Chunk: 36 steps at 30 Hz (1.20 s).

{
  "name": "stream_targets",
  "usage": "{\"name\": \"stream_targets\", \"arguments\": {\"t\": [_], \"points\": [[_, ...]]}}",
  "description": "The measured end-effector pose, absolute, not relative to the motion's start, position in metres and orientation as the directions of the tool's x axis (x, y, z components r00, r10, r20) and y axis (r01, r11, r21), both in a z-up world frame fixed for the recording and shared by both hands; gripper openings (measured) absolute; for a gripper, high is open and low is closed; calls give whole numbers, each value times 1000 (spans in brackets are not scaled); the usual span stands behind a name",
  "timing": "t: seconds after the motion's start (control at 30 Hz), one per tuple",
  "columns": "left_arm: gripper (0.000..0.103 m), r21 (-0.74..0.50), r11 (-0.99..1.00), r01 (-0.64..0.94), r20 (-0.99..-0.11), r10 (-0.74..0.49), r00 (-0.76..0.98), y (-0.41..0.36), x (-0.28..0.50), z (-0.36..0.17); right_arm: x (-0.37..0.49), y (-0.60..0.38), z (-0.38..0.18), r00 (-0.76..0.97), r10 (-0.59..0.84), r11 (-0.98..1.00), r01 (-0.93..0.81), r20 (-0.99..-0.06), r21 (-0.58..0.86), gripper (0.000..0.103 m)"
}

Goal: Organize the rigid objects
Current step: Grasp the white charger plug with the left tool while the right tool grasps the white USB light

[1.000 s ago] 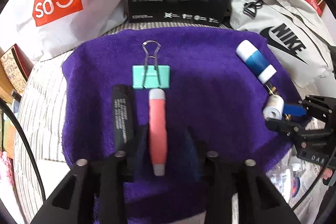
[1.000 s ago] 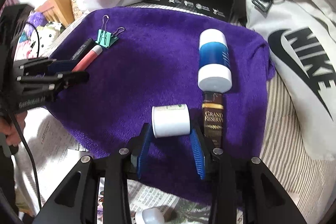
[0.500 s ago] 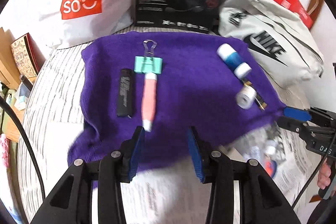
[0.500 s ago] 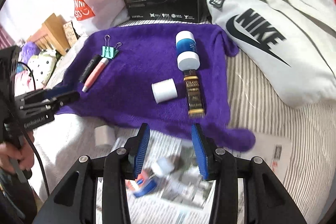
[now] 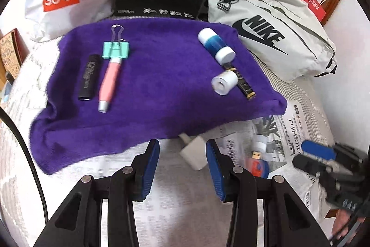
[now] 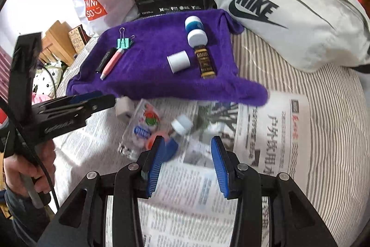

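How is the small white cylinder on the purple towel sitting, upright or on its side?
On its side. The white cylinder shows its round end face toward the left wrist camera, its curved wall resting on the purple towel beside the dark gold-labelled bottle.

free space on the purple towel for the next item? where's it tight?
Bare patch: middle of the purple towel, between the pink pen and the white cap, down to its near edge. Crowded: left cluster around the binder clip, right cluster by the blue-white bottle, and the newspaper.
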<state>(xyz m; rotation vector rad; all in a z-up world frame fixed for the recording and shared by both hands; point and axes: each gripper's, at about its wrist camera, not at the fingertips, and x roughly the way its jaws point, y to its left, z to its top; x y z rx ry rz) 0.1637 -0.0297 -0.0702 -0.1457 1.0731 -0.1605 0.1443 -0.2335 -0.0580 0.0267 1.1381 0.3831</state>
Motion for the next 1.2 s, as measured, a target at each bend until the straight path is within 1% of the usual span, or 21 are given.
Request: {"name": "stream_targets", "arguments": {"t": [0.2, 0.37, 0.43, 0.57, 0.73, 0.83, 0.87, 0.9, 0.93, 1.07, 1.2], "points": [[39, -184, 982, 40, -881, -182, 436, -46, 174, -84, 133, -240, -62, 351, 336, 930, -273, -874, 247, 42], [40, -132, 991, 28, -896, -131, 425, -56, 179, -93, 133, -243, -71, 336, 319, 935, -265, -886, 236, 42], [42, -106, 994, 37, -899, -112, 424, -56, 179, -94, 133, -245, -74, 333, 315, 937, -259, -889, 235, 42], [42, -59, 997, 56, -904, -77, 420, -51, 170, -93, 133, -248, -77, 331, 322, 936, -255, -887, 245, 42], [42, -67, 996, 59, -902, -86, 424, -44, 165, -92, 135, -244, -78, 324, 326, 933, -259, -888, 249, 42], [38, -59, 996, 73, -904, -85, 420, -48, 169, -95, 136, -242, -79, 323, 324, 934, -262, -889, 245, 42], [33, -46, 995, 89, -904, -79, 420, -51, 169, -97, 137, -242, -80, 323, 325, 933, -260, -889, 247, 42], [32, -37, 994, 99, -904, -76, 420, -53, 169, -98, 138, -242, -80, 324, 326, 933, -259, -888, 248, 42], [26, -36, 994, 107, -903, -78, 423, -55, 169, -99, 139, -242, -81, 326, 328, 933, -257, -887, 251, 42], [26, -18, 990, 137, -892, -77, 445, -56, 166, -100, 148, -238, -85, 342, 336, 930, -268, -878, 252, 42], [26, -38, 989, 139, -893, -96, 441, -51, 165, -99, 161, -231, -92, 342, 340, 926, -282, -876, 250, 42]]}}
